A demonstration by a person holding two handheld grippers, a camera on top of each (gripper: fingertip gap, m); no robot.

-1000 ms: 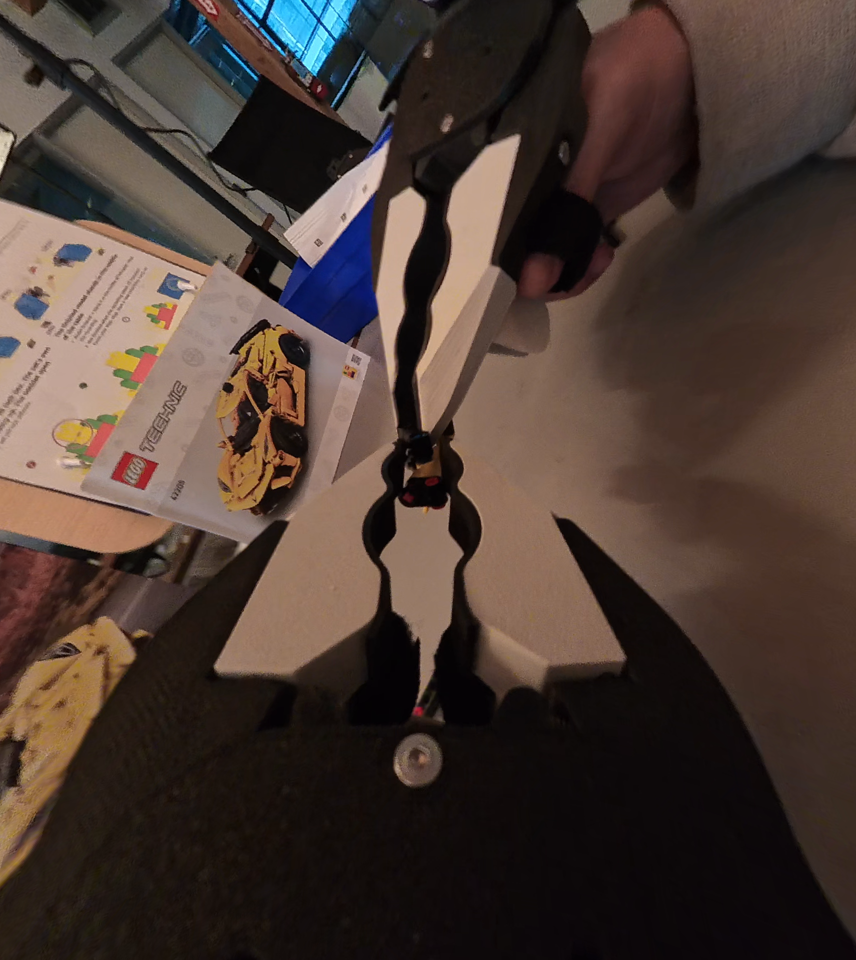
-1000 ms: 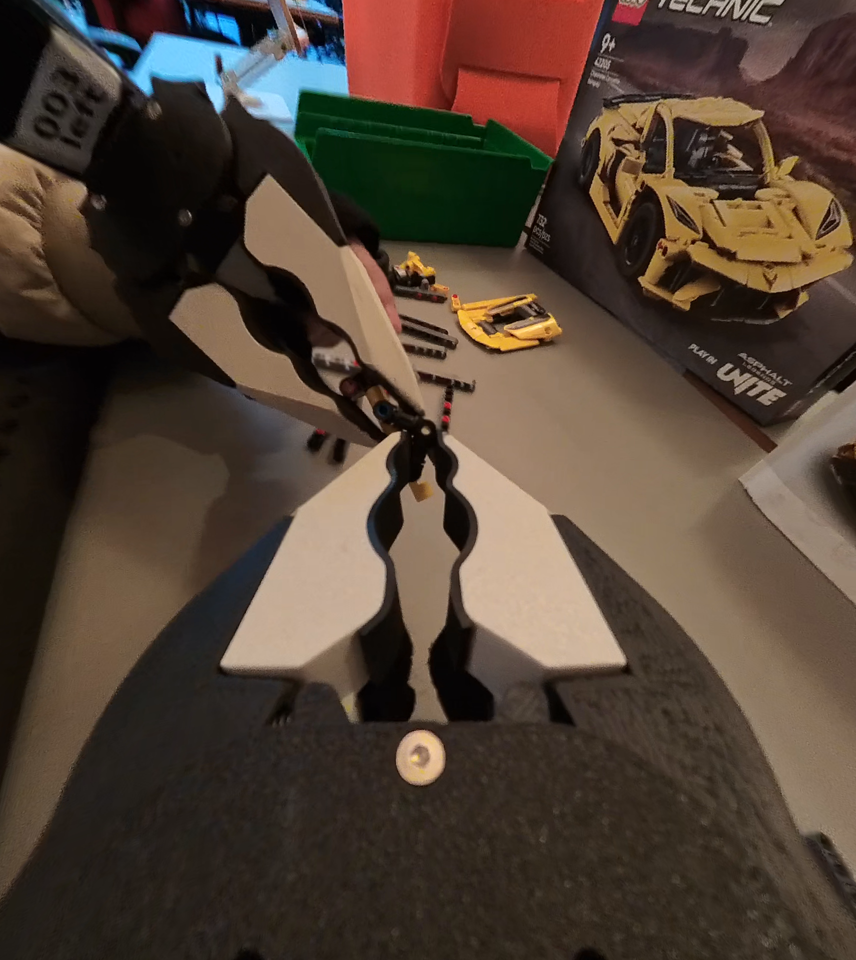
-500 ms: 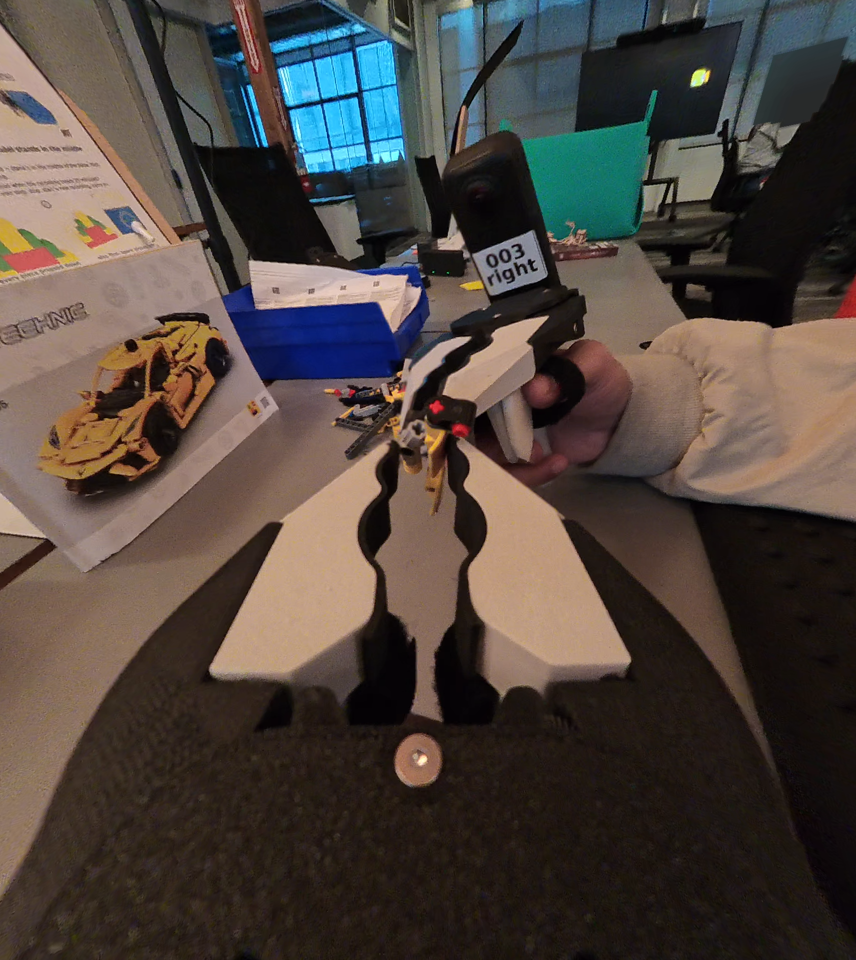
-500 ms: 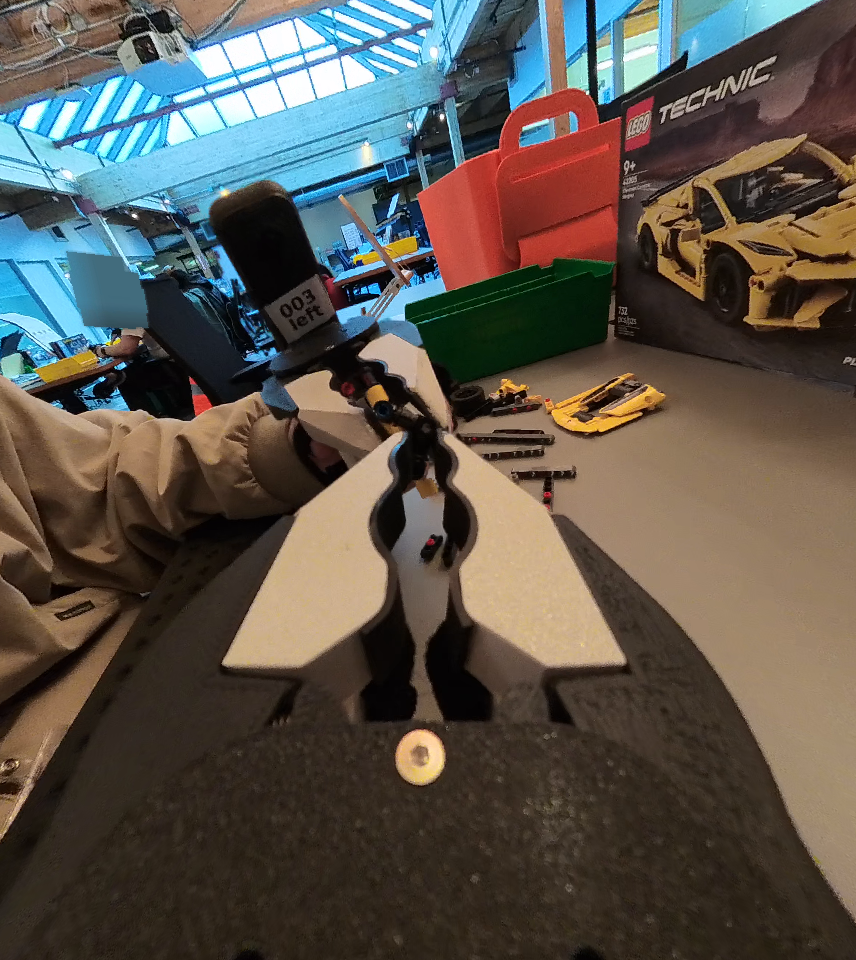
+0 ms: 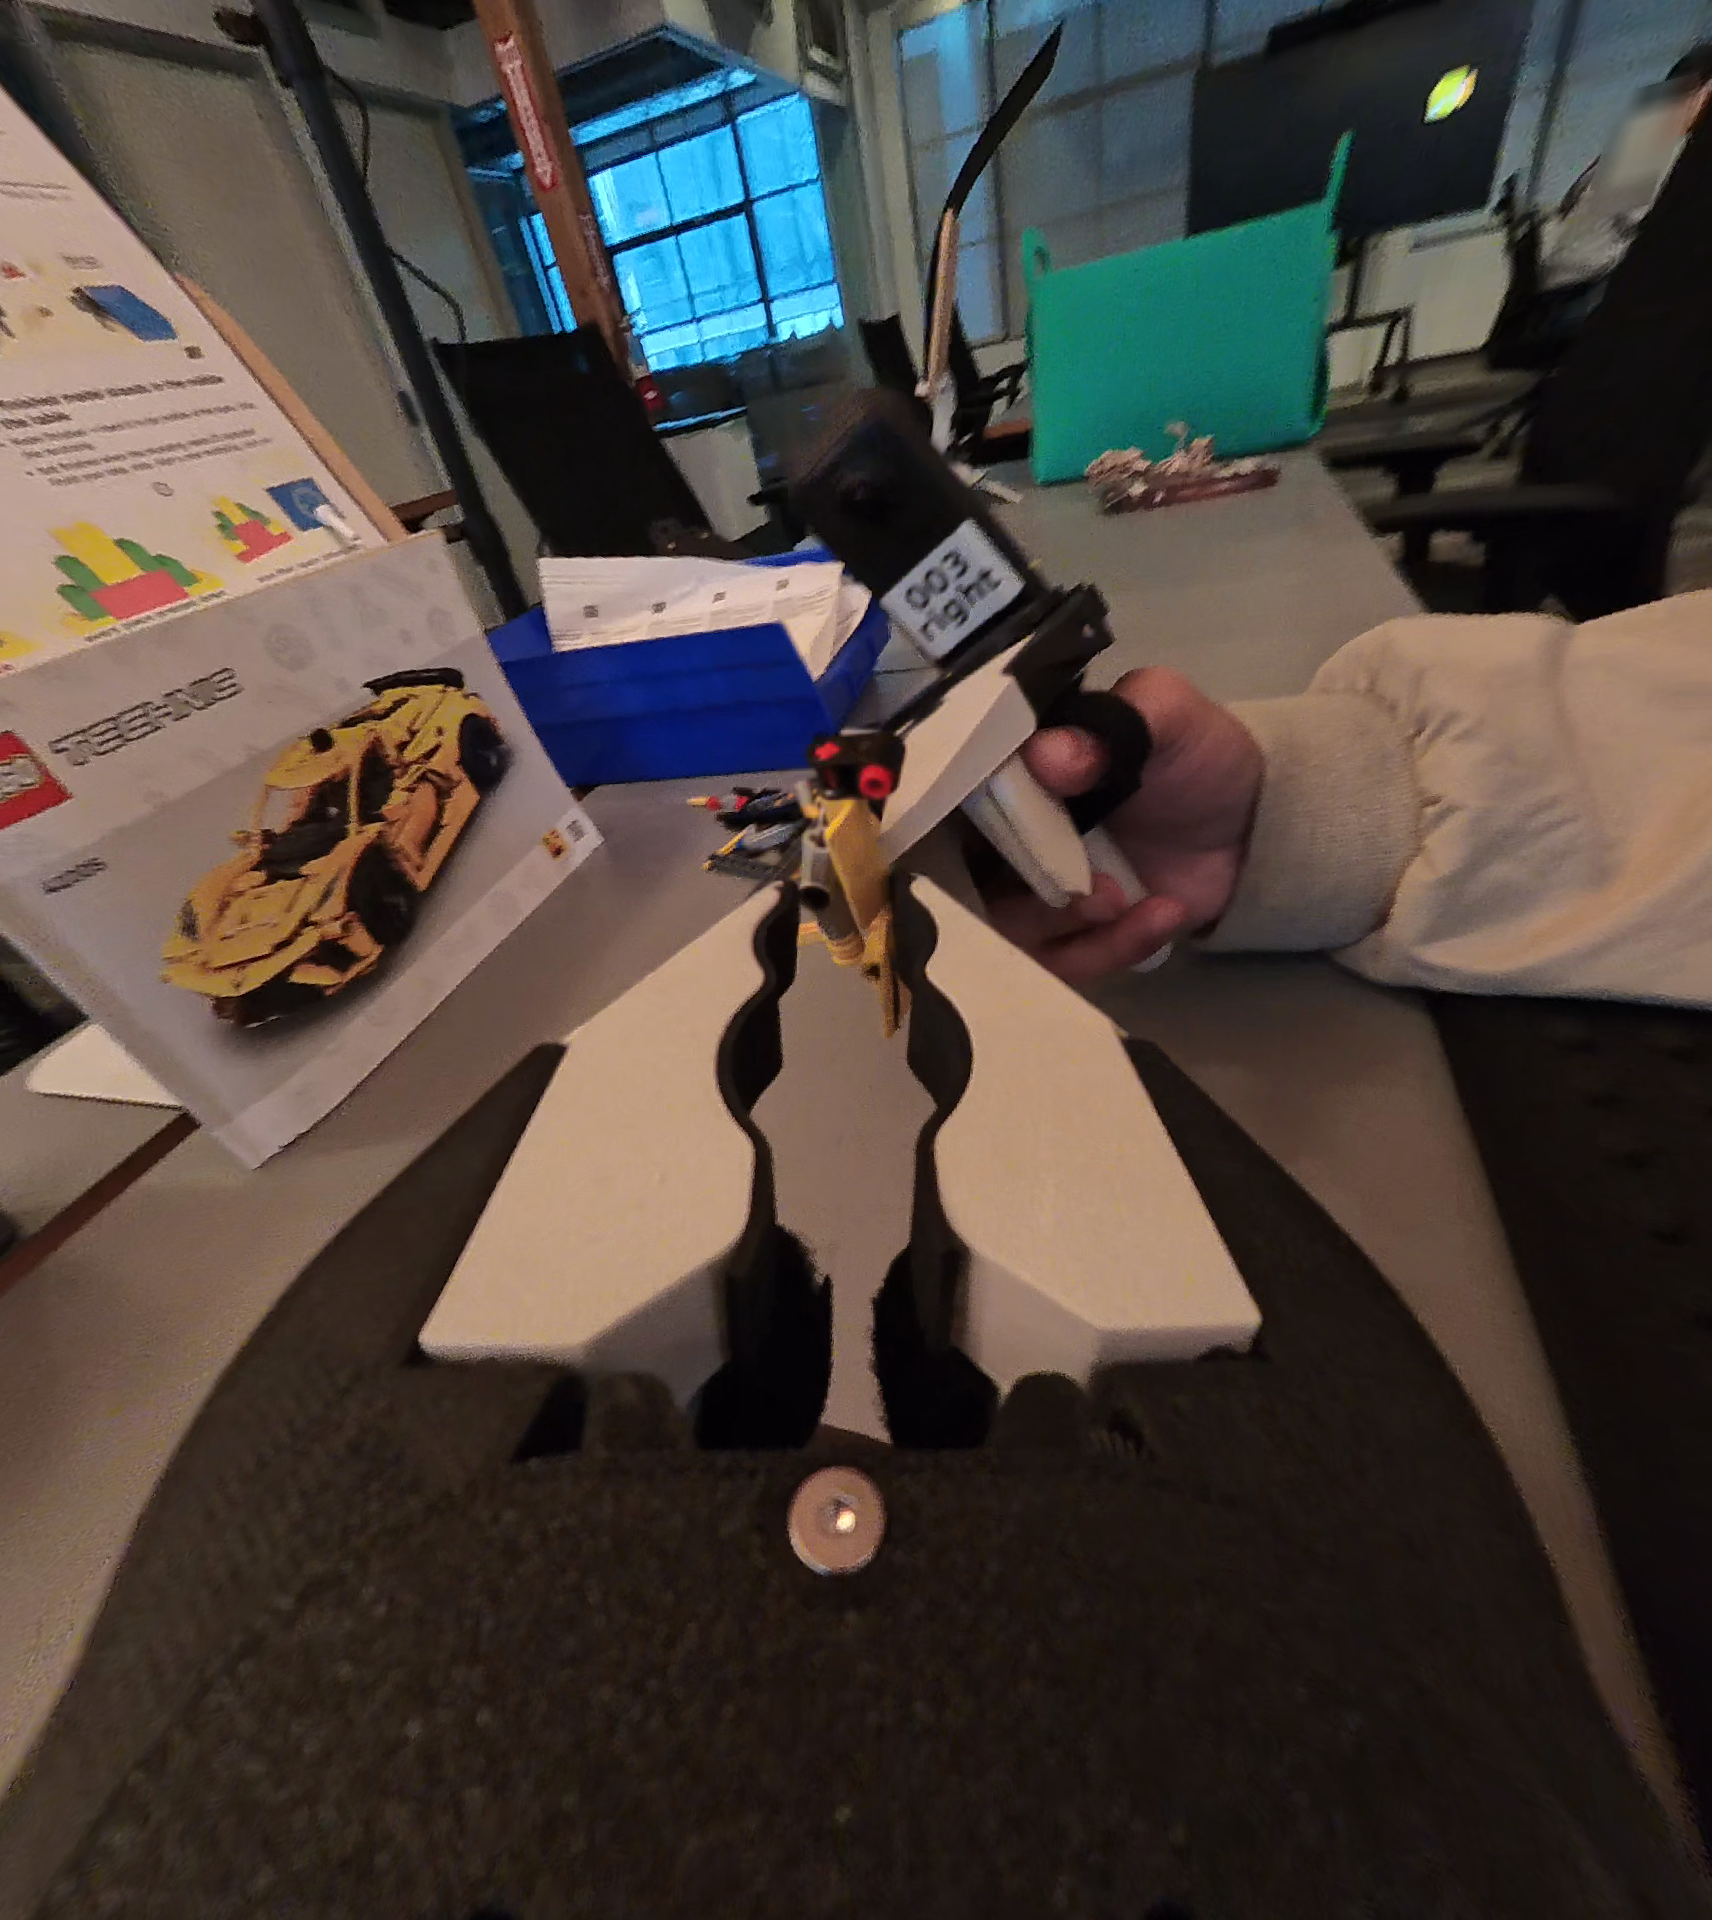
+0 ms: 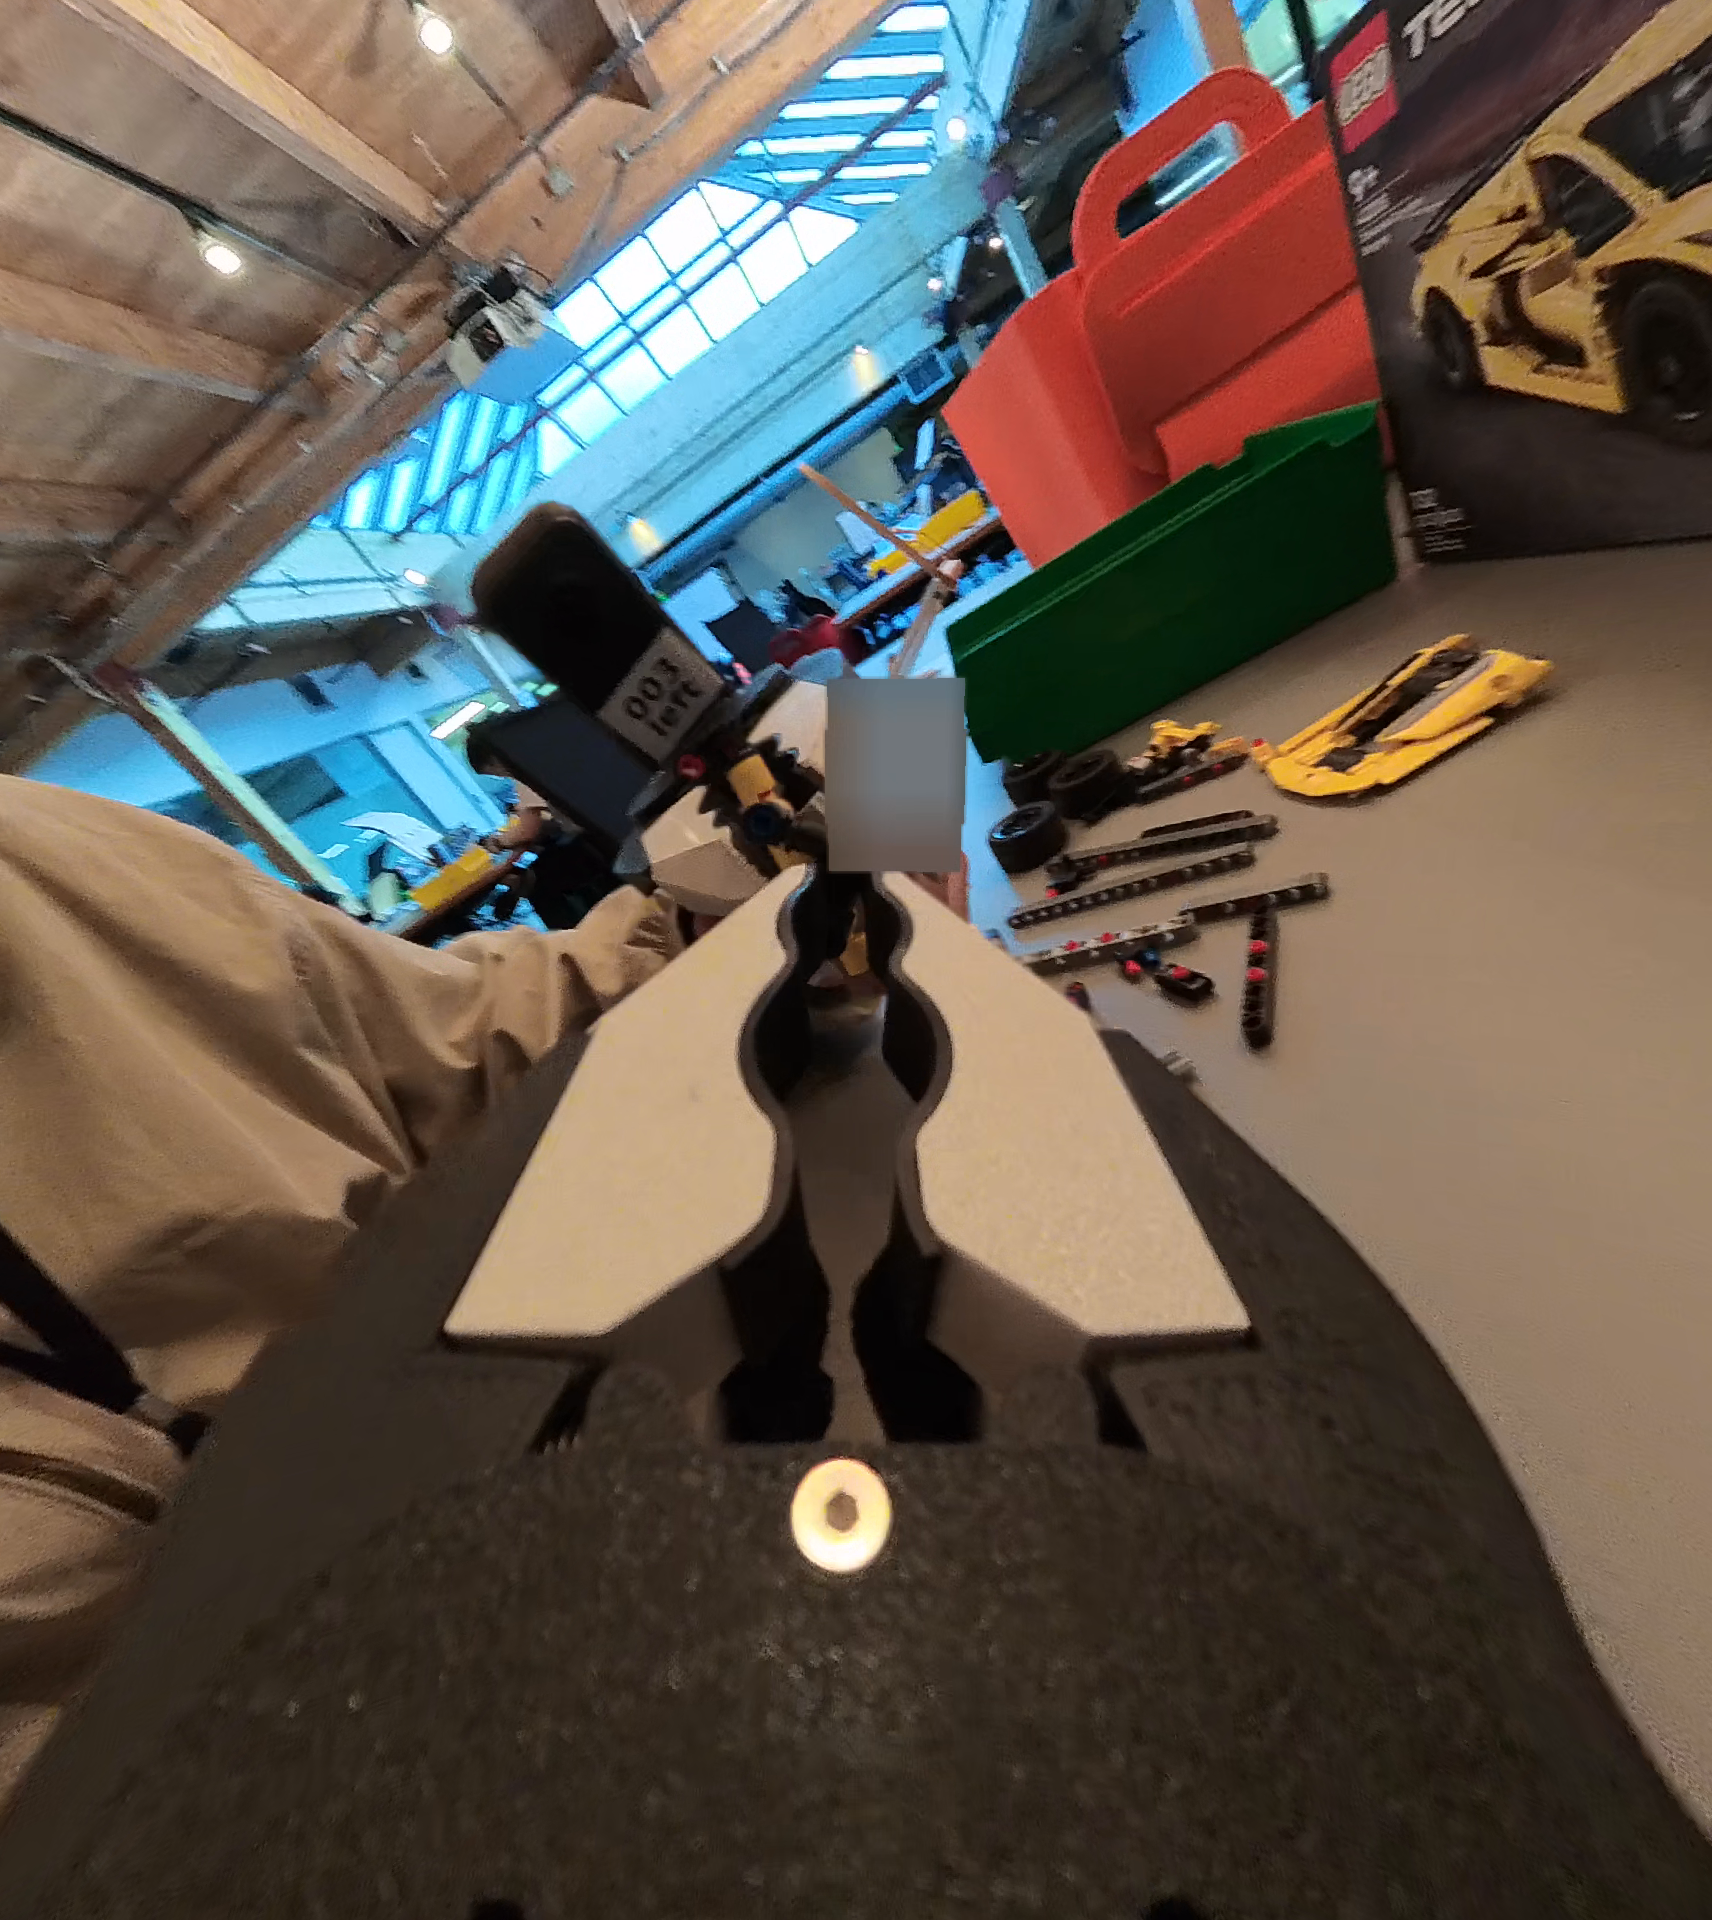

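Note:
A small toy-brick assembly [image 5: 844, 862] of yellow, grey and black parts with red pins hangs in the air between both grippers. My left gripper [image 5: 839, 906] is shut on its lower yellow and grey end. The right gripper [image 5: 862, 774], held by a hand in a beige sleeve, grips its top from the far side. In the right wrist view my right gripper [image 6: 839, 896] is shut on a black and yellow part of the assembly [image 6: 767, 798], which shows a black gear and a blue pin. The left gripper [image 6: 727, 821] meets it from behind, tip to tip.
An instruction booklet [image 5: 239, 831] leans at the left, a blue bin of papers [image 5: 686, 717] behind it. On the grey table [image 6: 1454, 1143] lie black beams [image 6: 1143, 883], wheels [image 6: 1028, 831] and a yellow car panel [image 6: 1403, 717]. A green bin [image 6: 1174, 613], red carrier [image 6: 1195, 312] and car box [image 6: 1610, 312] stand behind. Less than 4 cm separates the two grippers' tips.
Both grippers have swung up from pointing down at the table to pointing level or upward. They have stayed shut on the assembly, tip to tip, and it has tilted with them.

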